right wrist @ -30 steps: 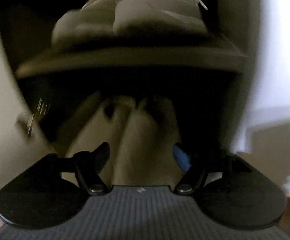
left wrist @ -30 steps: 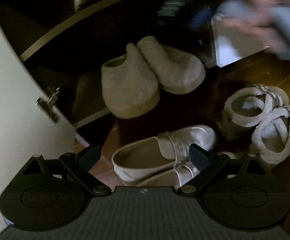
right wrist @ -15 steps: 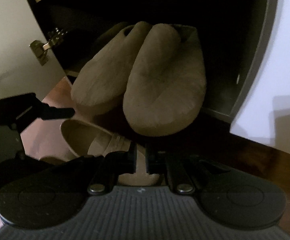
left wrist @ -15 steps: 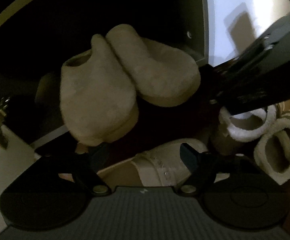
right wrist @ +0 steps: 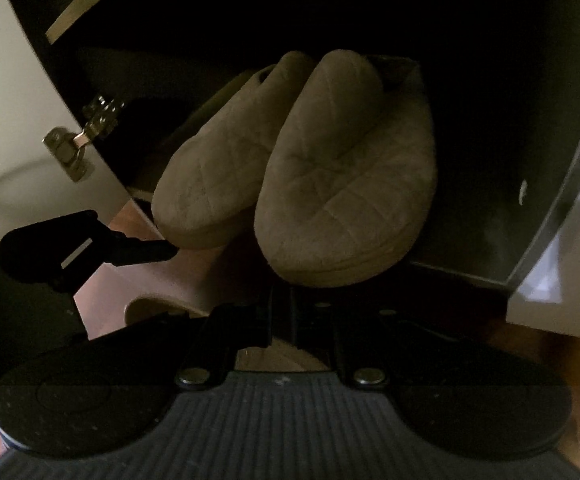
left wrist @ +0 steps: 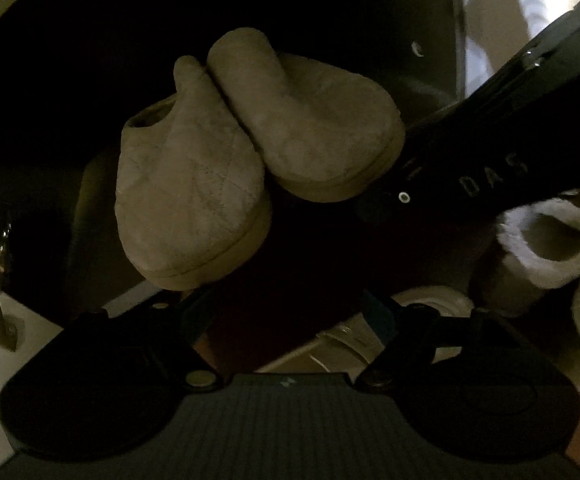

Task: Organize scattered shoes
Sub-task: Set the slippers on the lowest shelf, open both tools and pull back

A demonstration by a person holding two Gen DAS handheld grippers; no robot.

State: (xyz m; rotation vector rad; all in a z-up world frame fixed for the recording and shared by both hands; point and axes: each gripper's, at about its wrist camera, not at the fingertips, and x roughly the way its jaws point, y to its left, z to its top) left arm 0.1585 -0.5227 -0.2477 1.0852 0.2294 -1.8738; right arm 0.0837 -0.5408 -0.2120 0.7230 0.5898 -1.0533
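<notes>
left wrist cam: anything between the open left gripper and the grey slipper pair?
Nothing in the left wrist view: only dark bare floor separates the left gripper from the grey slippers. The white loafer lies lower right, by the right finger.

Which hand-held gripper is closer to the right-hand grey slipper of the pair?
Right. The right hand-held gripper, shut, points at the toe of that slipper, nearly touching; the left hand-held gripper is to the left, before the toe of the other slipper.
</notes>
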